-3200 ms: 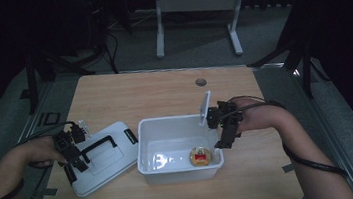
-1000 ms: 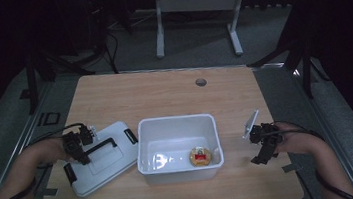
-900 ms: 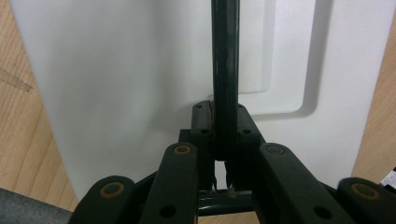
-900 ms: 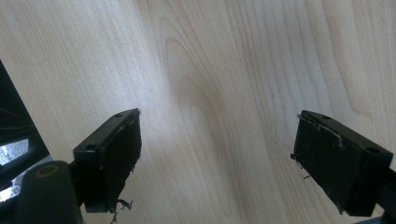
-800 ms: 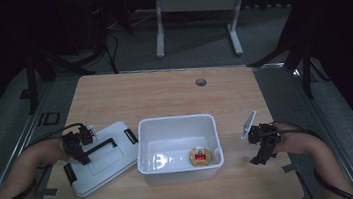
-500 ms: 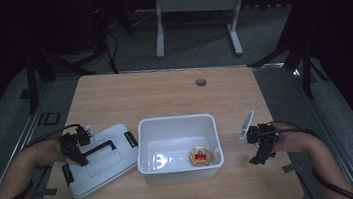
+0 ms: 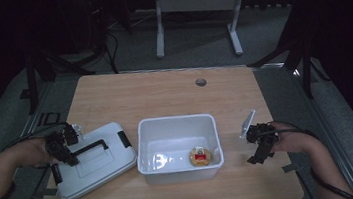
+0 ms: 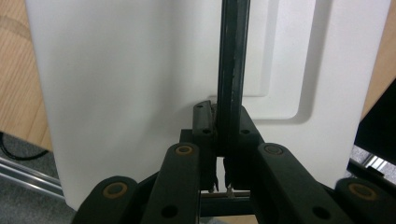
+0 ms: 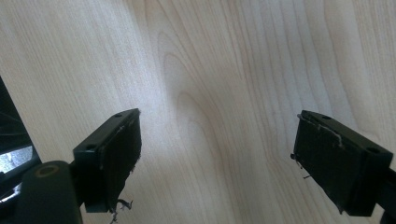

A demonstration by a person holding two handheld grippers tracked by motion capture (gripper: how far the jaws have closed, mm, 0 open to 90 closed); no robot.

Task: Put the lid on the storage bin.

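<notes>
While the left hand-held gripper (image 8: 223, 179) clamps the lid's (image 7: 93, 162) stiff black handle (image 8: 231, 70), the light lid should lift easily; the right hand-held gripper (image 9: 219, 158) hangs released.

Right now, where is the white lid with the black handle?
In the high view the white lid lies flat at the table's left front, just left of the white bin, with the left tool shut on its handle.

High view dim, surroundings near black; both gripper views brighter, near parts soft, slightly blurred.
</notes>
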